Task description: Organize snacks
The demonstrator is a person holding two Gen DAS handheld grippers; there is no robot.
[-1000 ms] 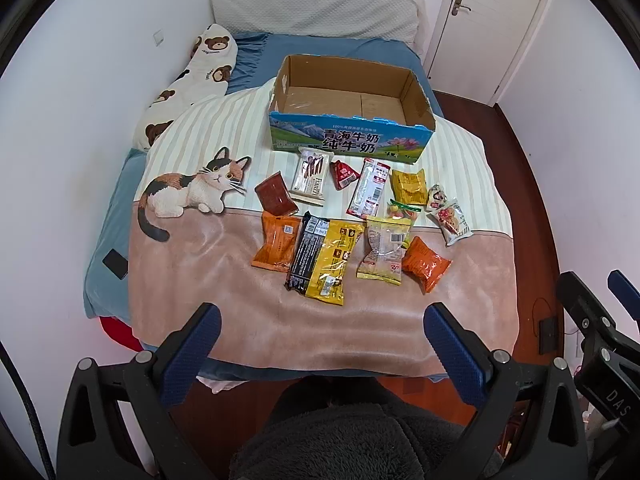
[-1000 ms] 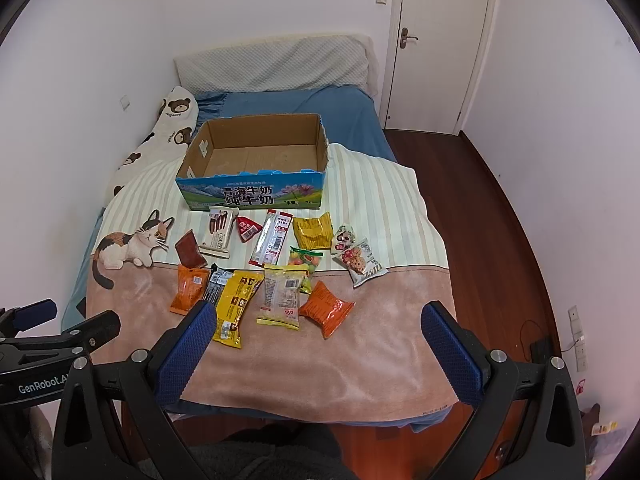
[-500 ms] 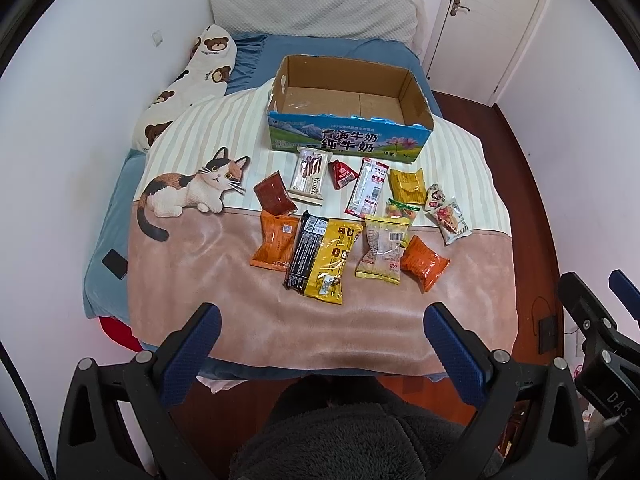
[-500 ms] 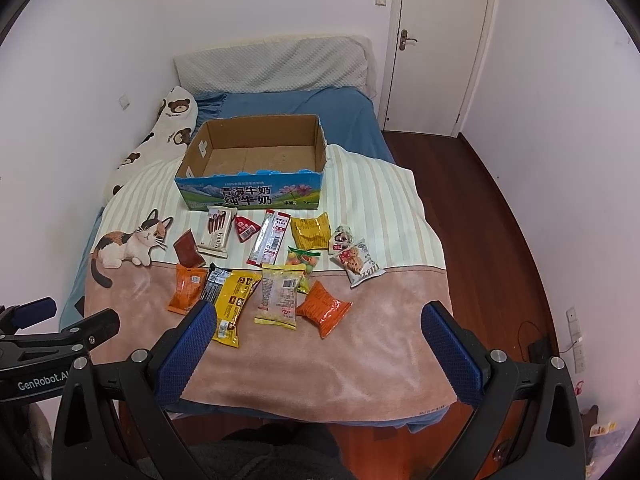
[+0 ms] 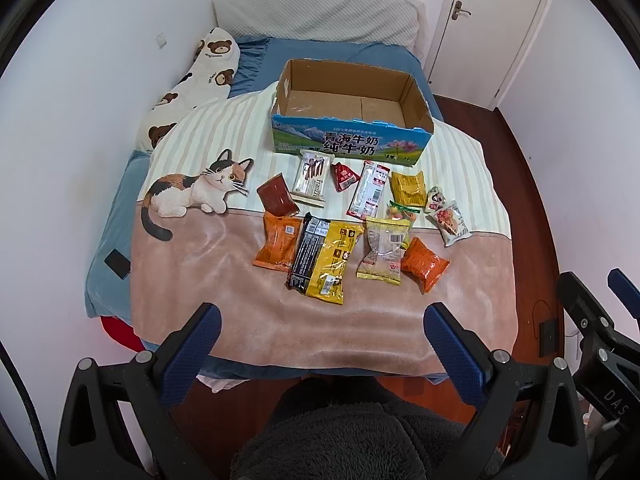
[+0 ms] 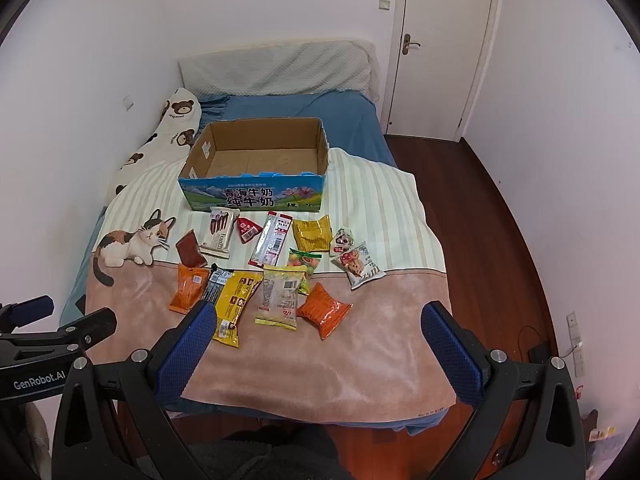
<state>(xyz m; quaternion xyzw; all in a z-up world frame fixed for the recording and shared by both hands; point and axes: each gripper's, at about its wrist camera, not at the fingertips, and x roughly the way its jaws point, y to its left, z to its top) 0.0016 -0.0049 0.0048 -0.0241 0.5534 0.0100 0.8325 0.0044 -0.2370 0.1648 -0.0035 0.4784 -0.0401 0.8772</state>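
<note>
Several snack packets lie on the bed blanket in front of an empty cardboard box [image 5: 352, 120] [image 6: 256, 160]. Among them are a yellow bag [image 5: 334, 258] [image 6: 234, 304], an orange bag [image 5: 424, 264] [image 6: 324, 308], a pale wafer pack [image 5: 310, 178] and a long red-and-white stick pack [image 5: 369, 190]. My left gripper [image 5: 322, 344] is open and empty, held above the bed's near edge. My right gripper [image 6: 320, 344] is open and empty, also short of the snacks. Each gripper shows at the edge of the other's view.
The blanket [image 5: 240, 280] has a cat print at the left. A bear-print pillow [image 5: 192, 80] lies along the left wall. A white door [image 6: 436, 48] stands at the far right, with wooden floor [image 6: 500, 240] to the right of the bed. A dark fleece garment fills the lower edge.
Both views have shifted very slightly; the snacks and box have not moved. Both grippers stay open.
</note>
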